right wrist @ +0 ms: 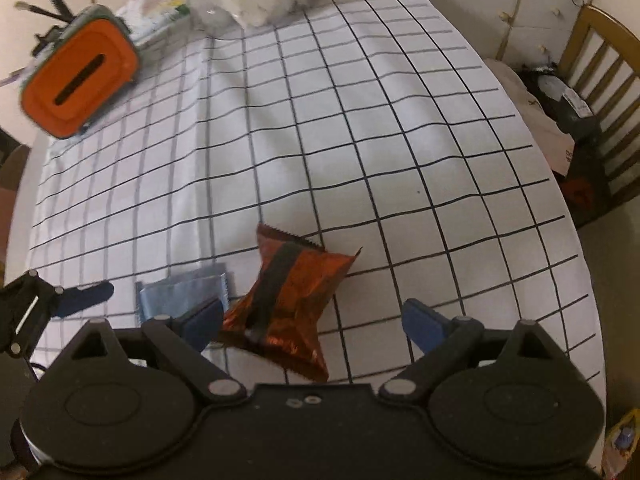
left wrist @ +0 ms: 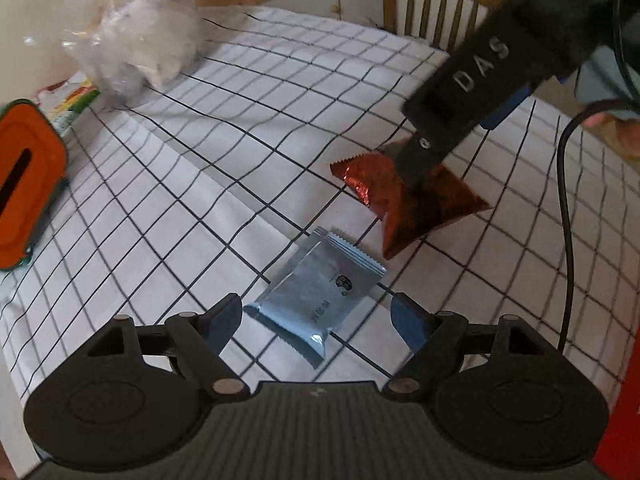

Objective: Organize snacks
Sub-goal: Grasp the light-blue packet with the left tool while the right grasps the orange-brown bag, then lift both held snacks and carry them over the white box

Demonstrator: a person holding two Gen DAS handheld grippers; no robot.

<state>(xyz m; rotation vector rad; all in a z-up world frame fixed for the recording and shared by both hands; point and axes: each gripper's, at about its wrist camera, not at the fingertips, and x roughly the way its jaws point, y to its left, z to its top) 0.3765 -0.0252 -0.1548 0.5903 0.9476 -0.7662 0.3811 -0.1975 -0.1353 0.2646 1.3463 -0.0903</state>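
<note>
Left gripper (left wrist: pixel 316 316): fingers spread wide, low over the blue snack packet (left wrist: pixel 316 300), which lies flat on the checked cloth of the desk (left wrist: pixel 248 128), not gripped. Right gripper (right wrist: pixel 312 320): fingers spread, poised over the red foil snack packet (right wrist: pixel 296 296) just beside the blue one. Orange-lidded box (right wrist: pixel 80 84) and clear plastic bag (left wrist: pixel 136 36) sit near the far desk edge.

Checked cloth (right wrist: pixel 360 128) covers the surface; an orange-lidded box (right wrist: pixel 78 82) sits far left, a wooden chair (left wrist: pixel 432 4) stands at the far edge.
</note>
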